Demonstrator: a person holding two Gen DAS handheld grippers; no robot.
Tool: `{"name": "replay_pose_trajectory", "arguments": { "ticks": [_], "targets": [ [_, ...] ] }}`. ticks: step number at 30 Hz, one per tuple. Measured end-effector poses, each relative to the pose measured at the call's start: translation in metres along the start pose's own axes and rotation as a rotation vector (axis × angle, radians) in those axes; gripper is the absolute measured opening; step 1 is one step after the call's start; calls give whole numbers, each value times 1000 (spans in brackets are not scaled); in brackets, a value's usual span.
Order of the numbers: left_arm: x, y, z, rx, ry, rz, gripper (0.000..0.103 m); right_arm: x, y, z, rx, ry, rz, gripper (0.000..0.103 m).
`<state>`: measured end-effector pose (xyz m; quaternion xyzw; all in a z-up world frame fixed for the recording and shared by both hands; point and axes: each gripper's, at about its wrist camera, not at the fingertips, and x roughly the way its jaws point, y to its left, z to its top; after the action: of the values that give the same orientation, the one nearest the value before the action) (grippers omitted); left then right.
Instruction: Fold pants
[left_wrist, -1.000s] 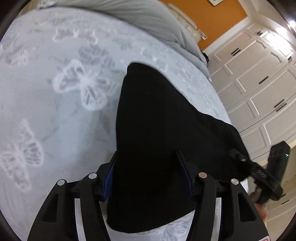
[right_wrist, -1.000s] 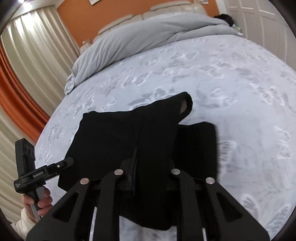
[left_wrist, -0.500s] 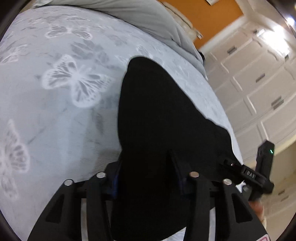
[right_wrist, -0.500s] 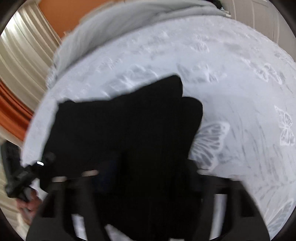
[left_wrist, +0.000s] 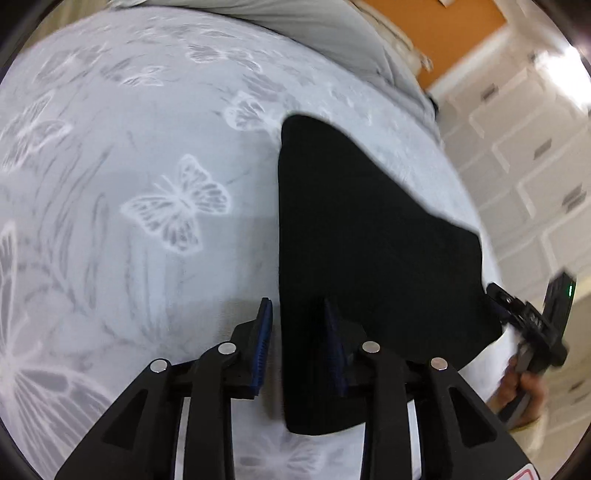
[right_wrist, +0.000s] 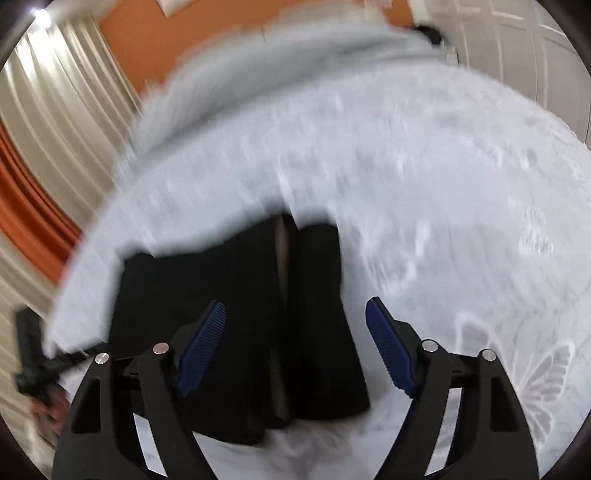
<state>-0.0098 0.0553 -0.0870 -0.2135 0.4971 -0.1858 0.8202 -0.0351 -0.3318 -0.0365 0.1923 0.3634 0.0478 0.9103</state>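
The right gripper (right_wrist: 295, 332) has been released from the pants (left_wrist: 369, 240), jaws opening wide above them. The left gripper's (left_wrist: 295, 321) jaws are closing, the pants' edge between them, on the bed (left_wrist: 129, 166).

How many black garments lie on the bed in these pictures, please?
1. The black pants lie folded on the butterfly bedspread, just ahead of both grippers; in the right wrist view they sit near the bed's edge. Other clothes may be out of view.

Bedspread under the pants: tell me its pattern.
The bedspread is pale grey-white with white butterfly outlines; the left wrist view shows it best.
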Motion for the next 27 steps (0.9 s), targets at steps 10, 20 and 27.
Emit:
{"name": "replay_pose_trajectory", "arguments": {
  "ticks": [10, 20, 27],
  "targets": [
    [45, -19, 44, 9, -9, 64, 80, 82, 29, 6, -172, 186, -101, 58],
    [62, -21, 73, 62, -17, 67, 46, 69, -21, 21, -11, 176, -183, 75],
    [33, -1, 43, -3, -7, 30, 87, 55, -37, -8, 44, 275, 2, 96]
  ]
}}
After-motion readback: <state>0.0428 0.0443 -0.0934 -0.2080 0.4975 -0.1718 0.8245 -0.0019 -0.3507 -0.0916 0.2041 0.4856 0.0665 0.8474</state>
